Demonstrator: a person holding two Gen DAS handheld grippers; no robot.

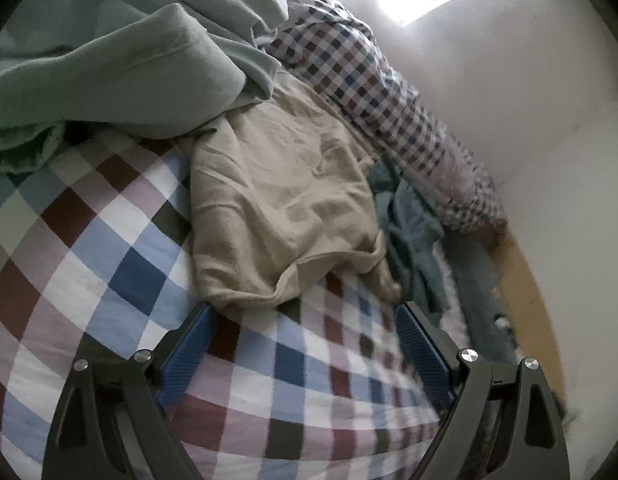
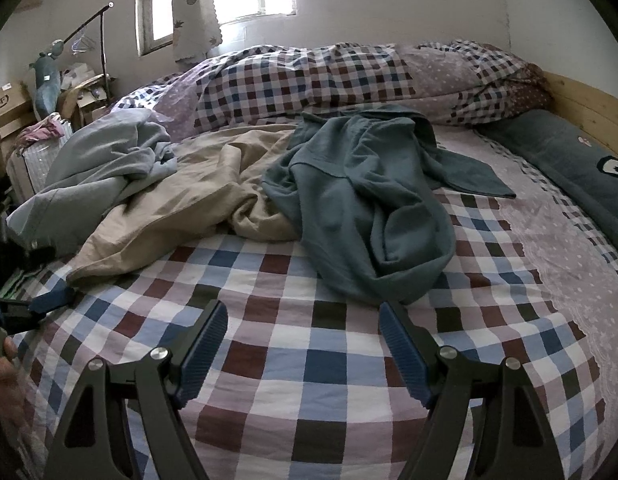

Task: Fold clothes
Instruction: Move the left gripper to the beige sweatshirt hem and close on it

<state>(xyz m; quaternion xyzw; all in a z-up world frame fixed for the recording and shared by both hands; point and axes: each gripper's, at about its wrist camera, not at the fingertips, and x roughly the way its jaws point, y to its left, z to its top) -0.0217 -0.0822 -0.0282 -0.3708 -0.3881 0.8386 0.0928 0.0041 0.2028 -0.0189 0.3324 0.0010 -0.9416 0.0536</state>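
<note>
**Three garments lying unfolded on the bed**

Both grippers are hovering over the checked sheet (image 2: 309, 364) with jaws spread wide, gripping nothing. The left gripper (image 1: 305, 312) is sitting just short of the beige garment (image 1: 277, 208) hem. The right gripper (image 2: 303, 316) is pointing at the teal sweatshirt (image 2: 361, 200), its cuff lying just beyond the fingertips. A pale green garment (image 1: 121, 52) is lying toward the bed's left edge.

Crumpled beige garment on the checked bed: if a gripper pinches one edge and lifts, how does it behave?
The crumpled beige garment looks thin and deeply creased, so it will likely drape limp. The dark teal sweatshirt overlaps one edge and the pale grey-green garment the other, so either may drag along.
</note>
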